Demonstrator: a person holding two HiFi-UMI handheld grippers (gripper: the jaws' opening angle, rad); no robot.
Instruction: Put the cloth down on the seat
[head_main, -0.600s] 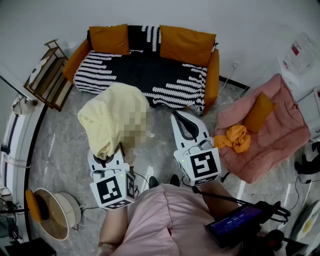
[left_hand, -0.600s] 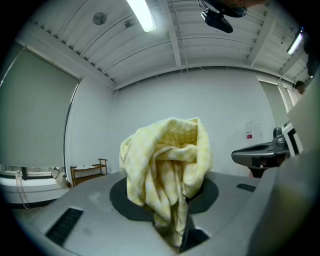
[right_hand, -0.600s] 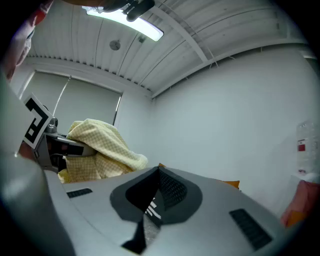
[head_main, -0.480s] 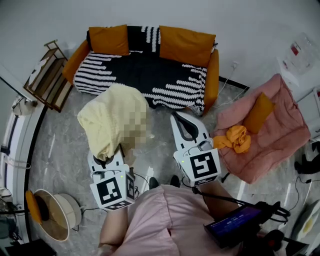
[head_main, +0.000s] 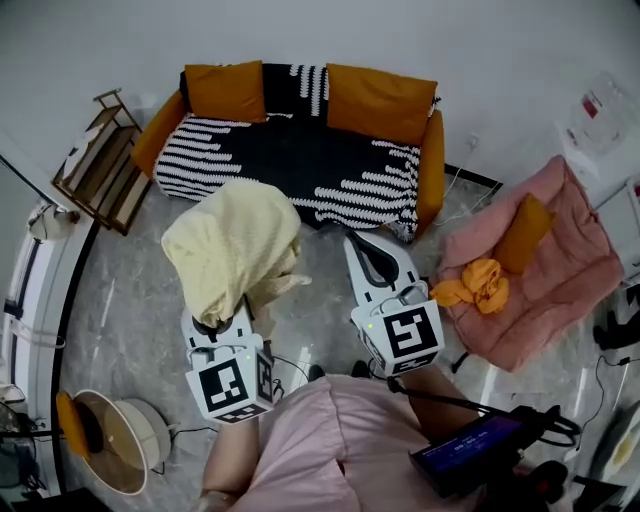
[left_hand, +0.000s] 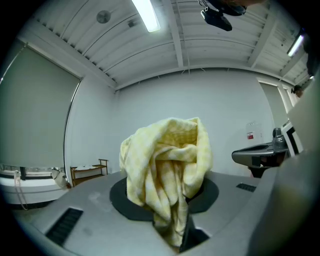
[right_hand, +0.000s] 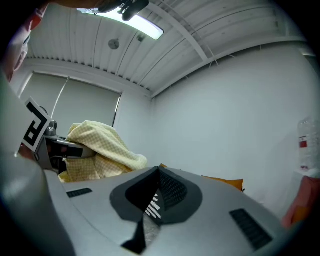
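Left tongs (head_main: 222, 322) pinching cloth (head_main: 230, 245), heaped over them

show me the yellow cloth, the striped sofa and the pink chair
yellow cloth (head_main: 230, 240): head view, middle of the bundle
striped sofa (head_main: 290, 160): head view, black seat cover
pink chair (head_main: 565, 270): head view, bare seat

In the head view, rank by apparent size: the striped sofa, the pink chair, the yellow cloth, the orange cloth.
1. striped sofa
2. pink chair
3. yellow cloth, held up nearer the camera, so it looks enlarged
4. orange cloth
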